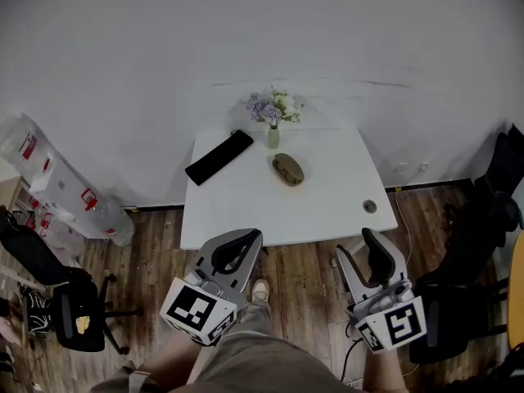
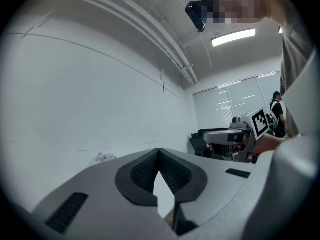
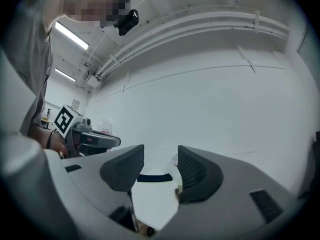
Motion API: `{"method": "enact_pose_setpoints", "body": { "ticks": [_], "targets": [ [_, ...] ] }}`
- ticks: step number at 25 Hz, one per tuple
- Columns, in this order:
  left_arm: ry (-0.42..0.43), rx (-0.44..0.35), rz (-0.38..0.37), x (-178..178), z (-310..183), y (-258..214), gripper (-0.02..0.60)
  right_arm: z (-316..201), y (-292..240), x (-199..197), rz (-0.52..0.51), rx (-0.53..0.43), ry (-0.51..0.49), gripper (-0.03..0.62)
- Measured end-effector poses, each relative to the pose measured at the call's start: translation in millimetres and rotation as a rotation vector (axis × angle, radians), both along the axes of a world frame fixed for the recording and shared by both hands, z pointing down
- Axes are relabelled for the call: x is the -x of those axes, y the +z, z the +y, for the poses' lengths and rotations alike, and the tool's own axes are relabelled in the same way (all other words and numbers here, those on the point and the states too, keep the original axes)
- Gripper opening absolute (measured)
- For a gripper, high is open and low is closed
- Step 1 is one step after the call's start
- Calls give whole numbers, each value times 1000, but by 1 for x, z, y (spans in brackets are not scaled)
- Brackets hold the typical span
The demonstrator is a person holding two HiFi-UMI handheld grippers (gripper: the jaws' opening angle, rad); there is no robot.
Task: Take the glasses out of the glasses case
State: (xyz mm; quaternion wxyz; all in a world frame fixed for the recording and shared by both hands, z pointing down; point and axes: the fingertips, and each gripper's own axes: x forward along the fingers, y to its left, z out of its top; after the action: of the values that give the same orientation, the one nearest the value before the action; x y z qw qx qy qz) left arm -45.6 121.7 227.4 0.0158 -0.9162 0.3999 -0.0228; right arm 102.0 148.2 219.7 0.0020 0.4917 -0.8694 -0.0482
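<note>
White rectangular table (image 1: 327, 207) fills the middle of the head view. Below its near edge, the grey left gripper (image 2: 159, 153) has its jaws pressed together on nothing, and the right gripper (image 3: 161, 156) stands wide apart, empty. A brown oval glasses case (image 1: 287, 169) lies at the table's centre, right of a black oblong pouch (image 1: 219, 157).

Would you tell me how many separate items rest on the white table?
3: a long black case at the back left, a vase of flowers at the back middle, and a brown oval case just in front of it. None looks hidden.
</note>
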Motion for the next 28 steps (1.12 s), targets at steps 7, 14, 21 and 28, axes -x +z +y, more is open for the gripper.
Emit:
{"method": "enact_pose_setpoints", "body": {
  "ticks": [7,14,21,28],
  "targets": [
    [12,61,-5,17,-102,20,15,-108,29,25,23,100,-1,210],
    [40,137,-33,29,-207,52,16,-214,62,49,52,203,8,212],
    [61,212,-73,33,-269,90,16,-280,117,66,56,329,-2,212],
    [53,298,-98,27,-303,132,16,-319,163,76,45,426,-25,212]
  ]
}}
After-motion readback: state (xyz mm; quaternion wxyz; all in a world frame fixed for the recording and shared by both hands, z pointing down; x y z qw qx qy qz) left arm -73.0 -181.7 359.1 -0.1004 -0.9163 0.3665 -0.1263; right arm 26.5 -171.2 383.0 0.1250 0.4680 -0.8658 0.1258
